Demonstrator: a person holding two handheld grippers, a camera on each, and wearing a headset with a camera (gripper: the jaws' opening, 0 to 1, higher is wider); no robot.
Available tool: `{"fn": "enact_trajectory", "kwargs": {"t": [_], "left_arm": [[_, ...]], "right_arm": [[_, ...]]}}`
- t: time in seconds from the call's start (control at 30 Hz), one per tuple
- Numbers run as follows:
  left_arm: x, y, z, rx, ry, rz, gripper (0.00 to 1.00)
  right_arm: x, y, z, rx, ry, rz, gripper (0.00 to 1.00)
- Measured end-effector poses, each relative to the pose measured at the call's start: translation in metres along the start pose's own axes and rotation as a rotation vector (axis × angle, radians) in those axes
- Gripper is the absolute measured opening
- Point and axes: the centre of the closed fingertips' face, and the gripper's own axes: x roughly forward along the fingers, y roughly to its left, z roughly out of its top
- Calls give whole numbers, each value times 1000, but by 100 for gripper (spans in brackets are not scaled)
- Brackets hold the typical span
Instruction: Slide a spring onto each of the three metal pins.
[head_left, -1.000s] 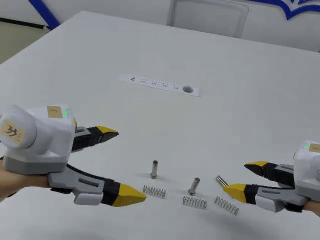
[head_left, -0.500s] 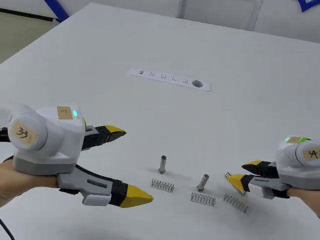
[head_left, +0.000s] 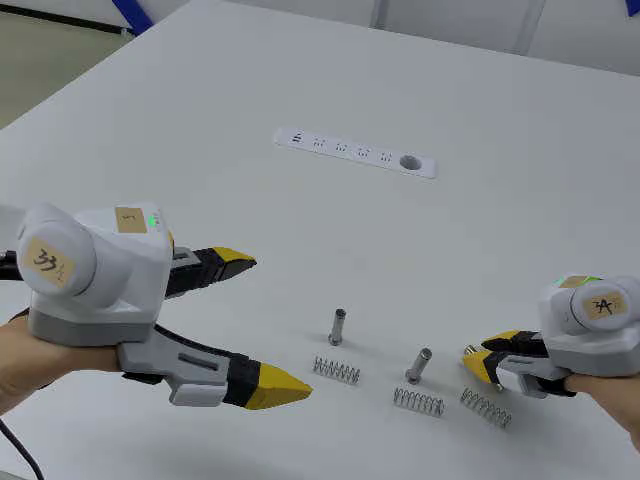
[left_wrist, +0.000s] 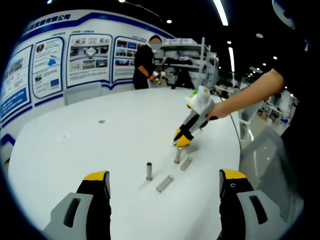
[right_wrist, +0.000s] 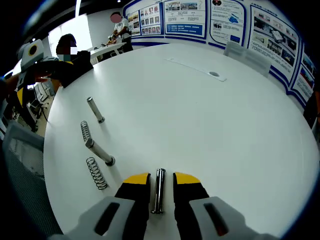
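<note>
Left gripper (head_left: 258, 323): jaws wide open, nothing in them, held above the white table (head_left: 200, 120) left of the parts.

Right gripper (right_wrist: 161, 180): jaws drawn in close around 1 metal pin (right_wrist: 159, 190), which lay lengthwise between the yellow tips. The right gripper view showed a thin sliver of gap on each side, so I couldn't tell whether it was clamped or just bracketed. In the head view that pin sat at the tips, tilted, low over the table.

Other 2 pins stood on the table: left pin (head_left: 338, 326) and middle pin (head_left: 419, 365), near each other but apart.

3 springs lay flat on the table, none on a pin:
- left spring (head_left: 336, 370), just in front of the left pin
- middle spring (head_left: 418, 402), just in front of the middle pin
- right spring (head_left: 486, 408), just below the right gripper's tips

Power strip (head_left: 355, 153) was set in the table, well beyond the parts.
</note>
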Motion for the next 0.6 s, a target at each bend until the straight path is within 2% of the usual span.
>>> {"fn": "enact_trajectory", "kwargs": {"t": [0.13,0.3,0.5,0.6], "left_arm": [[2,-1,-2,1,7,0,91],[3,0,2,-5,-8,-1,91],[2,2,3,-9,-15,4,91],[1,2,1,-9,-11,8,90]], "right_arm": [[2,1,1,-3,6,-6,17],[5,-2,-4,-28,55,-22,14],[6,-3,-4,18,53,-16,13],[6,-3,-4,19,53,-12,10]]}}
